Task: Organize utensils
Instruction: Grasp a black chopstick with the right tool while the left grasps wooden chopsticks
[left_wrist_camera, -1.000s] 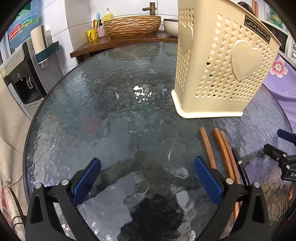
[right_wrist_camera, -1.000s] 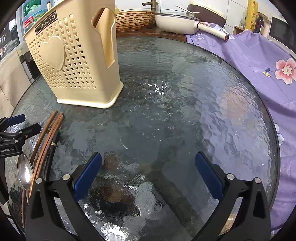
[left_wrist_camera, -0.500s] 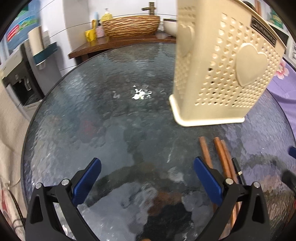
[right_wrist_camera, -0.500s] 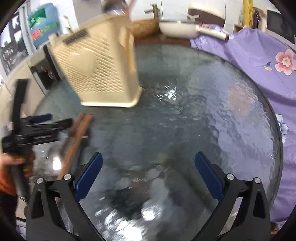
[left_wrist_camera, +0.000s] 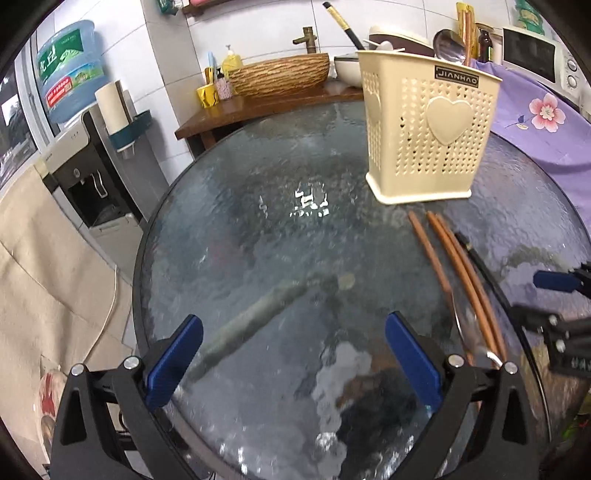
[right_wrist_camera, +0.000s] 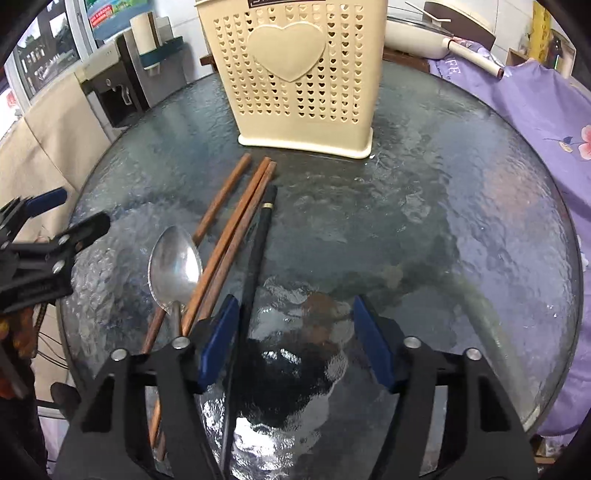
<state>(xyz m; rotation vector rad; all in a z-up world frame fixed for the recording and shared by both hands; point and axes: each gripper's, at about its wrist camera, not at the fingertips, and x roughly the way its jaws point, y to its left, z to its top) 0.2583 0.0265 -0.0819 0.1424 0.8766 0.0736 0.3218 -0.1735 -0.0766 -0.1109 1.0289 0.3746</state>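
Observation:
A cream perforated utensil holder (left_wrist_camera: 428, 136) (right_wrist_camera: 295, 81) stands on the round glass table (left_wrist_camera: 258, 240), with a spoon and chopsticks sticking out of its top. In front of it lie three brown chopsticks (right_wrist_camera: 236, 236) (left_wrist_camera: 454, 258), a black chopstick (right_wrist_camera: 258, 240) (left_wrist_camera: 480, 258) and a metal spoon (right_wrist_camera: 175, 266). My right gripper (right_wrist_camera: 295, 306) (left_wrist_camera: 539, 297) hovers over their near ends with its jaws closing. The black chopstick runs just inside its left finger, and nothing is pinched. To the left of the utensils, my left gripper (left_wrist_camera: 293, 321) (right_wrist_camera: 70, 210) is open and empty.
Purple flowered cloth (right_wrist_camera: 535, 110) covers the table's right side. Behind the table are a wooden counter with a woven basin (left_wrist_camera: 280, 74), a pan (right_wrist_camera: 417, 33) and a water dispenser (left_wrist_camera: 81, 158). Beige cloth (left_wrist_camera: 44, 258) hangs at the left.
My right gripper has swung left from bare glass to over the utensils, and its jaws have narrowed. The left gripper has drawn back, so the holder looks farther away.

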